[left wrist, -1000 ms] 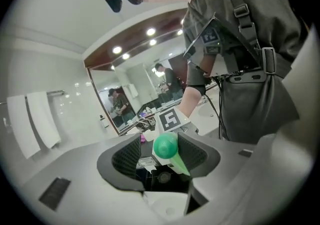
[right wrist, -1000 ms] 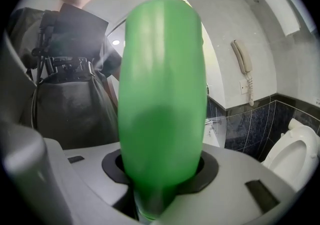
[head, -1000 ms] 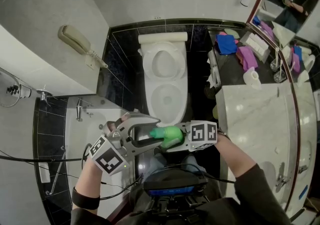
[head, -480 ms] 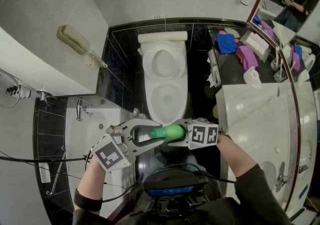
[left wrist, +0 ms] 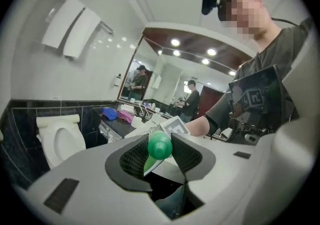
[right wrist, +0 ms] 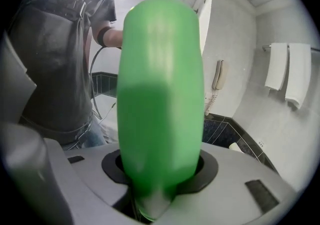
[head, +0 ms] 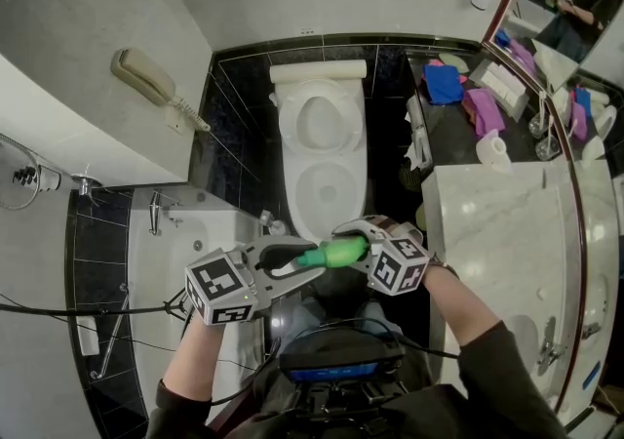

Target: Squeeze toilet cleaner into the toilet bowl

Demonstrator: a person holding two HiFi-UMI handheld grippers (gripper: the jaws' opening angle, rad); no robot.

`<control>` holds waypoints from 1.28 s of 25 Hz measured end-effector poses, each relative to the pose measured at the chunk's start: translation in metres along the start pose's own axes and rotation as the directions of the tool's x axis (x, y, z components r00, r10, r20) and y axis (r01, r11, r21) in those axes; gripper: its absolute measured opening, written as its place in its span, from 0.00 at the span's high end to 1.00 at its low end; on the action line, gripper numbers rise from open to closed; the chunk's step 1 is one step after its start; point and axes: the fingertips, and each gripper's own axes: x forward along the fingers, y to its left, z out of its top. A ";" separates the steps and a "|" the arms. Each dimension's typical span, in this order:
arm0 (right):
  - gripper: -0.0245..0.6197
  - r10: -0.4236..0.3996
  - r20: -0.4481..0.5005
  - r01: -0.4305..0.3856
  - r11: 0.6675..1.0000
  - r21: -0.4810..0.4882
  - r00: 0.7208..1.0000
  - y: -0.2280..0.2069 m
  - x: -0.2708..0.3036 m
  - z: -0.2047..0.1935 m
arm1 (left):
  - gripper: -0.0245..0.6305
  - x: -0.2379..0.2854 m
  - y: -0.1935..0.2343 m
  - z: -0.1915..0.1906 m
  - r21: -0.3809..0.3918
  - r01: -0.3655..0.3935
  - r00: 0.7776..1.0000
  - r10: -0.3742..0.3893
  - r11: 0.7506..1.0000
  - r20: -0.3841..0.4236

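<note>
The right gripper (head: 353, 250) pinches the green toilet cleaner bottle (head: 339, 253) by its body between its fingers, while the left gripper (head: 304, 259) presses its fingers on the cap (left wrist: 160, 145).

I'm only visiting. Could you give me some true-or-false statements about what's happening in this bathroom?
1. The right gripper holds a green bottle. True.
2. The toilet has its lid down. False: the lid is up and the bowl is open.
3. The left gripper grips the bottle's cap. True.
4. The phone lies on the floor. False: the phone hangs on the wall.
</note>
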 end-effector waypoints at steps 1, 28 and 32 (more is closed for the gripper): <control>0.67 -0.010 -0.002 0.010 1.000 -0.005 1.000 -0.001 0.000 -0.001 | 0.73 0.000 0.001 0.000 -0.027 0.000 1.000 0.000 1.000 0.001; 0.67 0.242 0.149 -0.267 0.945 0.187 0.959 0.033 -0.009 0.029 | 0.48 0.003 -0.025 0.028 0.487 -0.060 0.997 0.073 0.872 -0.009; 0.67 0.371 0.251 -0.430 0.868 0.250 0.894 0.052 -0.015 0.051 | 0.48 -0.007 -0.024 0.042 0.574 -0.060 0.998 0.045 0.816 0.040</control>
